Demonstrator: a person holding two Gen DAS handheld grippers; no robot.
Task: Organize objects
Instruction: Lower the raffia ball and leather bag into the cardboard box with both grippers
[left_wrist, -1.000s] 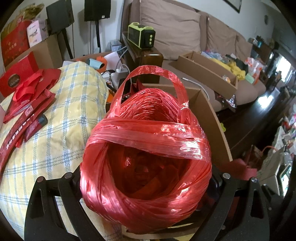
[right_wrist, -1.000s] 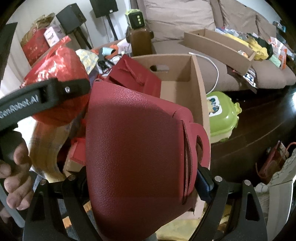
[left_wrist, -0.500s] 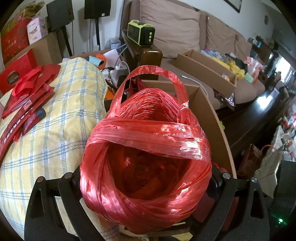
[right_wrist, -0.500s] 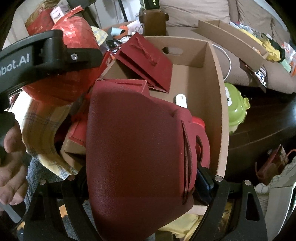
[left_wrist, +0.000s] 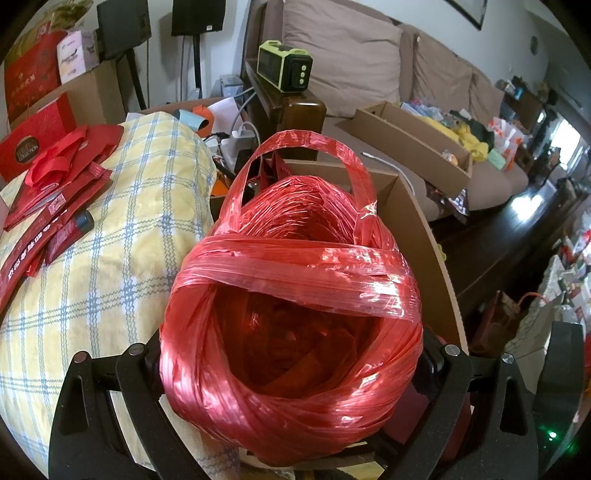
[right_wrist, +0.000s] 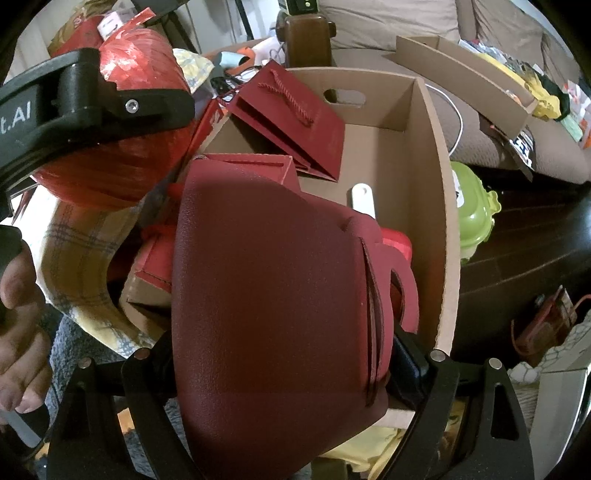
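Left wrist view: your left hand-held gripper (left_wrist: 291, 369) is clamped on a ball of red plastic twine (left_wrist: 291, 314), held up in front of the cardboard box (left_wrist: 424, 236); to its left lies a yellow plaid pillow (left_wrist: 110, 258) bearing red packets (left_wrist: 51, 199). Beyond it stand a sofa (left_wrist: 369, 66) and a flat cardboard tray (left_wrist: 406, 144) of mixed goods. Right wrist view: your right hand-held gripper (right_wrist: 288, 369), jaws wide, grasps a dark red bag (right_wrist: 273, 314) by its sides, poised over the near end of the cardboard box (right_wrist: 439, 184). Contents already in the box: one red gift bag with cord handle (right_wrist: 295, 129), a further red carton (right_wrist: 255, 166), a white item (right_wrist: 364, 199) too small to identify. A green container (right_wrist: 472, 210) sits outside the box on the floor. Status, as judged: box partly filled; both held items are not yet deposited; the red packets on the pillow remain to be sorted.
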